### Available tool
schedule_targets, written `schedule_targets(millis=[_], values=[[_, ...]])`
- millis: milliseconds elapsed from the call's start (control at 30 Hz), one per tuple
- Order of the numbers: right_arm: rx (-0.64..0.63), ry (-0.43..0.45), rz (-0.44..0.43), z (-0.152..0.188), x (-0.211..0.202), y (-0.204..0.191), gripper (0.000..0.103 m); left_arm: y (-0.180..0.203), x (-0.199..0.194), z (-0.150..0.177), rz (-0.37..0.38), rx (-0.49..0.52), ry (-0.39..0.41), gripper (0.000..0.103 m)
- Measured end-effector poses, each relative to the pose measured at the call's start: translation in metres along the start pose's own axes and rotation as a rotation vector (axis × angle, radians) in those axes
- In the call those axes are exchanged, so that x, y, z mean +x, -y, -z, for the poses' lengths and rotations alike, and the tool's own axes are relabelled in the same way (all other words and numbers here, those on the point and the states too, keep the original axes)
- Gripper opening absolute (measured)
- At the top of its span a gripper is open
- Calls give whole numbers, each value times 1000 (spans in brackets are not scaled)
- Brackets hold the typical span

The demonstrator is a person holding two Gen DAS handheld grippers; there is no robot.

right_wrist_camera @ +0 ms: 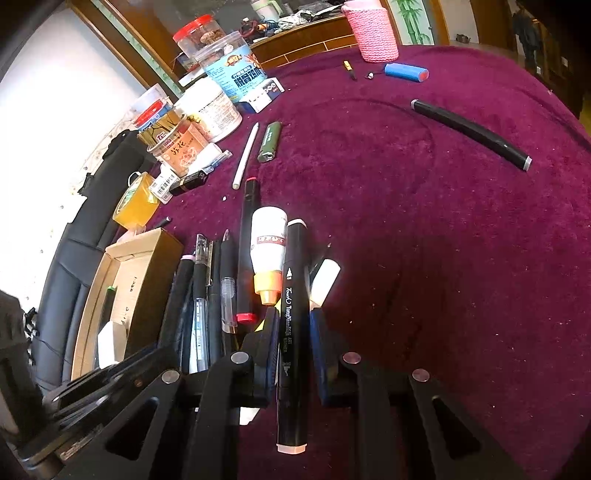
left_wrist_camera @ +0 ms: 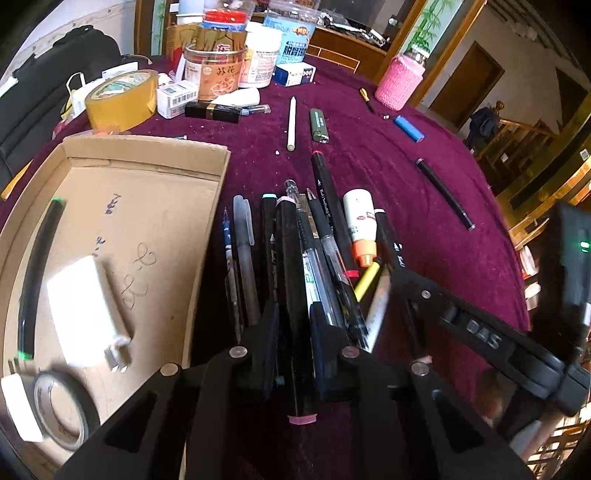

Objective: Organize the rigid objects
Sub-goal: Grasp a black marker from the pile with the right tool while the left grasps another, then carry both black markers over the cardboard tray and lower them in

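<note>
On the purple surface (left_wrist_camera: 388,177) lies a row of pens and markers, side by side, just to the right of a flat cardboard box (left_wrist_camera: 122,206). The left tongs (left_wrist_camera: 295,332) are nearly shut and squeeze a black marker with a pink end (left_wrist_camera: 295,295), which sits in the row between the other pens. The right tongs (right_wrist_camera: 293,332) are also nearly shut and squeeze a black marker with a pale cap (right_wrist_camera: 293,332); white letters run along its side. Next to that marker rests a small white bottle with an orange tip (right_wrist_camera: 267,251), and beside the bottle lies a black marker with red ends (right_wrist_camera: 246,251). Inside the box sit a white charger (left_wrist_camera: 85,314), a roll of black tape (left_wrist_camera: 62,410) and a black marker with green ends (left_wrist_camera: 37,273). Farther back on the surface lie a white stick (left_wrist_camera: 291,123) and a green lighter (left_wrist_camera: 318,125) side by side, a blue battery (right_wrist_camera: 406,72), and a long black pen (right_wrist_camera: 472,133) well apart from the row. A pink knitted cup (right_wrist_camera: 371,31) stands at the far edge.
</note>
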State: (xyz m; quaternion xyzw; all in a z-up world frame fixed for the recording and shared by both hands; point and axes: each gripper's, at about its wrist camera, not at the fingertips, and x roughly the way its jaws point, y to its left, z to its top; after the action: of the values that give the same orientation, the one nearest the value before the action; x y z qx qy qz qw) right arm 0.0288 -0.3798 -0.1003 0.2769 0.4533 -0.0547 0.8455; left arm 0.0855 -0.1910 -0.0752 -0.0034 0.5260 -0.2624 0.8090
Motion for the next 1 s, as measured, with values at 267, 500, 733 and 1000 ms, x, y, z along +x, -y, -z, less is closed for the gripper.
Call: schedule_targets(millis=[267, 500, 733, 1000], values=[[-27, 5, 9, 2, 2, -5, 17, 0, -24, 22, 17, -6, 6, 16], [-67, 42, 4, 6, -3, -13, 17, -13, -59, 35, 29, -30, 58, 16], [-89, 22, -39, 29, -23, -38, 17, -46, -102, 44, 34, -84, 126, 16], [-149, -1, -132, 58, -42, -87, 17, -89, -127, 52, 24, -159, 171, 16]])
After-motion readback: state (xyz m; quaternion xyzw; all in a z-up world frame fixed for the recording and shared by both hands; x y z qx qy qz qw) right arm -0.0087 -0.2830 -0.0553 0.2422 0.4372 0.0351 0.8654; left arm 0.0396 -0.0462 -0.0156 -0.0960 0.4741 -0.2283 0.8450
